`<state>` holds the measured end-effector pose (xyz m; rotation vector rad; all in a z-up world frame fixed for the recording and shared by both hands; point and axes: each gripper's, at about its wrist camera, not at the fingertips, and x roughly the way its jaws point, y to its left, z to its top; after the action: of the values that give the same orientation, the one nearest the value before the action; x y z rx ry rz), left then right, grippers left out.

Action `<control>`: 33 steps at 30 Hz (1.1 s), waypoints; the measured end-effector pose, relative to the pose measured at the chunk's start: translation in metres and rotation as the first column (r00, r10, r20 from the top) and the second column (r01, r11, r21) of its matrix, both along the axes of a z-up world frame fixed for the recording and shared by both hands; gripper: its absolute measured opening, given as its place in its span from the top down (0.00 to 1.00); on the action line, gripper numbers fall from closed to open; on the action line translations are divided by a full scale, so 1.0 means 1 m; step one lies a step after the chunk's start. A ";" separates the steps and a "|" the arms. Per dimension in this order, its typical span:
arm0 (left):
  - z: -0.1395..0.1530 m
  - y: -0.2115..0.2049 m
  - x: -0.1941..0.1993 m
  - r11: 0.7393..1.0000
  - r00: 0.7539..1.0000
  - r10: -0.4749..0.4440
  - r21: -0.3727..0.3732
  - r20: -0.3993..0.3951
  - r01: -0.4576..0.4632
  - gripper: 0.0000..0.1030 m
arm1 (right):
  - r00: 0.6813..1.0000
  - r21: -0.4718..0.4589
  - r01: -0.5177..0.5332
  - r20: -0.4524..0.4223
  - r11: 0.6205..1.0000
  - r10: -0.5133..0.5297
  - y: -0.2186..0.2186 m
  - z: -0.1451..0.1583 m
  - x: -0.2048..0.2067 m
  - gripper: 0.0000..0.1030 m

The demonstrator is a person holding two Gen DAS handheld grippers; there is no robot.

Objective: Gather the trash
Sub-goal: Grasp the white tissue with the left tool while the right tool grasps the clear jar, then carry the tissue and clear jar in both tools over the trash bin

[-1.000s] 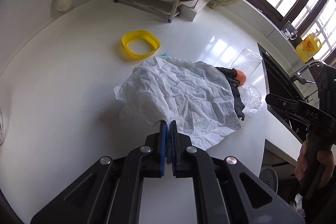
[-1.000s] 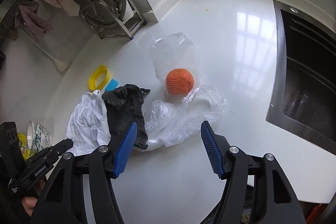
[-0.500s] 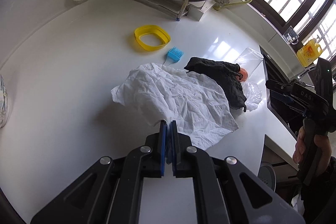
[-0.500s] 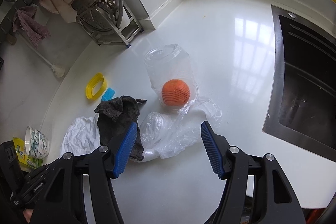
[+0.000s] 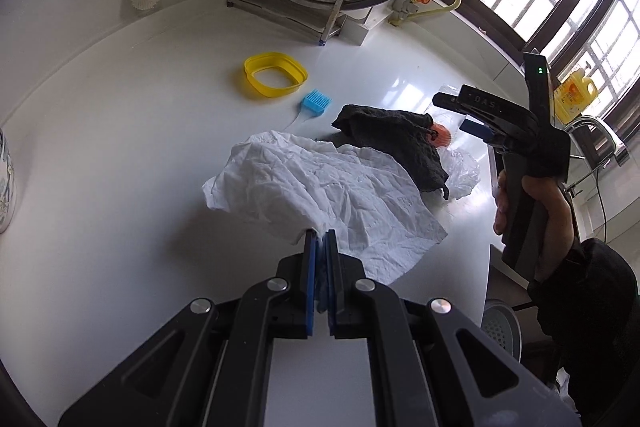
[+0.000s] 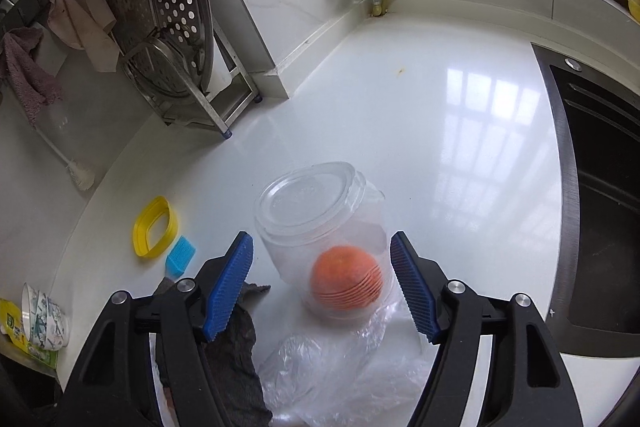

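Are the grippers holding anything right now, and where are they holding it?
The left gripper pinches the crumpled white paper sheet by its near edge. The right gripper holds nothing; its jaws are opening around the clear plastic jar.

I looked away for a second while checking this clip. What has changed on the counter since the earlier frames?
The right gripper has moved in to straddle the clear jar, jaws opening, not touching it. The white paper was dragged off the dark rag. The left gripper stays shut on the paper; the yellow ring has not moved.
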<state>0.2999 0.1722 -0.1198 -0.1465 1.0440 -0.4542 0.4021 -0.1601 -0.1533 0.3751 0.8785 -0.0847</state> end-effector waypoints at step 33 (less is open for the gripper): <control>0.069 -0.013 -0.040 0.999 0.989 -0.007 -0.039 0.148 0.012 0.95 | 0.976 0.051 -0.041 0.216 0.998 0.029 -0.014 0.103 -0.086 0.43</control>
<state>0.2599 0.1595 -0.0505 -0.1410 0.8908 -0.4872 0.3157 -0.1741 -0.0504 0.4124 0.6736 0.0132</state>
